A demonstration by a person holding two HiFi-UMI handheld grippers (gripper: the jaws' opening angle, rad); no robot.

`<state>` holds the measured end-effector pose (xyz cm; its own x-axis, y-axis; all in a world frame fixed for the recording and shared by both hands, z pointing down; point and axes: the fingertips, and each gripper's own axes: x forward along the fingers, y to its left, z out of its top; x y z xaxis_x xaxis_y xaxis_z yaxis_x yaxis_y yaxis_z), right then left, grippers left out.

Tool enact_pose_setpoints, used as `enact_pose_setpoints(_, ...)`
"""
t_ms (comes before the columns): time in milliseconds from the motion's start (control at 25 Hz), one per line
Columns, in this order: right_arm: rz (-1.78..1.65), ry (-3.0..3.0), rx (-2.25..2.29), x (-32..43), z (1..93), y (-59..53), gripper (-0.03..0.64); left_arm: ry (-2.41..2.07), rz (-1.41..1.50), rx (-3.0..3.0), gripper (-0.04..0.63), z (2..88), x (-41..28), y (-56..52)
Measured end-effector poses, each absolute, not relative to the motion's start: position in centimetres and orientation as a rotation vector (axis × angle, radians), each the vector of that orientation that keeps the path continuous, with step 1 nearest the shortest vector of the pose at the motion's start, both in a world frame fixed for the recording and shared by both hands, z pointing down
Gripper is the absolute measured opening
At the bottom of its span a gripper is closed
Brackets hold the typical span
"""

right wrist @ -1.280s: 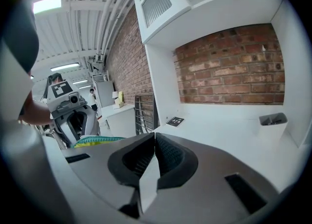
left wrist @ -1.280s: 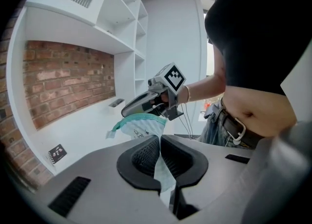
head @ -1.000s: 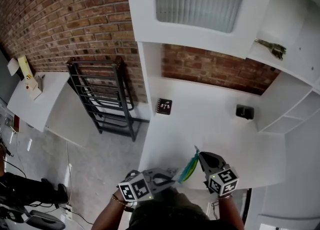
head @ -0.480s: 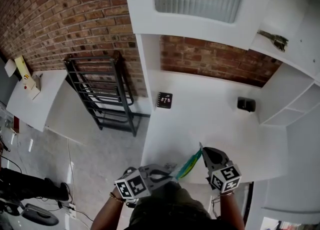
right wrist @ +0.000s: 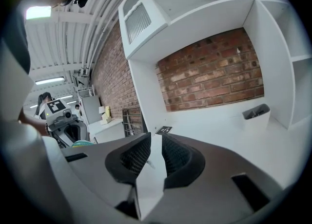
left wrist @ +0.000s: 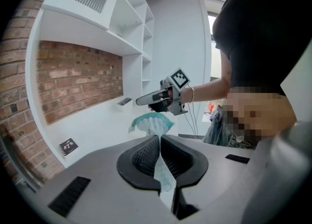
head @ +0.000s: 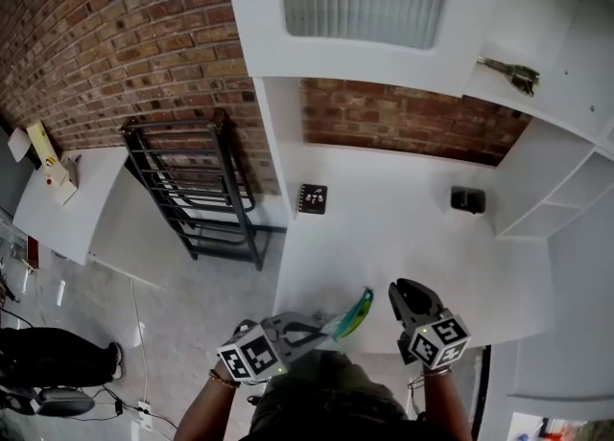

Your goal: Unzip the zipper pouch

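Note:
The zipper pouch, teal and green with a pale side, hangs in the air over the front edge of the white counter. My left gripper is shut on its lower left end; in the left gripper view the pouch rises out of the closed left gripper. My right gripper stands just to the right of the pouch, apart from it. Its jaws are opening, a narrow gap shows in the right gripper, and nothing is between them. The right gripper appears beyond the pouch.
A black marker card lies at the counter's back left and a small black box at its back right. A dark metal rack stands left of the counter. A metal object rests on the upper right shelf.
The right gripper has let go of the pouch's upper end and drawn slightly away to the right. The pouch now hangs from the left gripper alone and its tip has sunk a little.

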<state>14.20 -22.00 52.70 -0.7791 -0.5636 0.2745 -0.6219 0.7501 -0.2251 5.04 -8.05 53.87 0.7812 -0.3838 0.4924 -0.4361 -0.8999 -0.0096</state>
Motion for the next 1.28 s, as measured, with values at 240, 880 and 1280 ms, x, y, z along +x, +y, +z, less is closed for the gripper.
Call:
enact_pose_setpoints(240,0.472,-2.755,1.006,15.9,52.5,-22.3,0.051,-0.657,0.825,2.881,0.012,53.6,4.3,-9.6)
enact_pose_setpoints(880,0.484,-2.685,1.381,25.5,50.5,-22.1,0.051,-0.561,1.016,3.034,0.012,51.1,5.6,-23.3)
enact_pose_setpoints(1280,0.494,-2.578,1.571,31.1,50.7,-20.9,0.051,-0.525,0.969,3.061,0.012,51.7,10.1,-31.8)
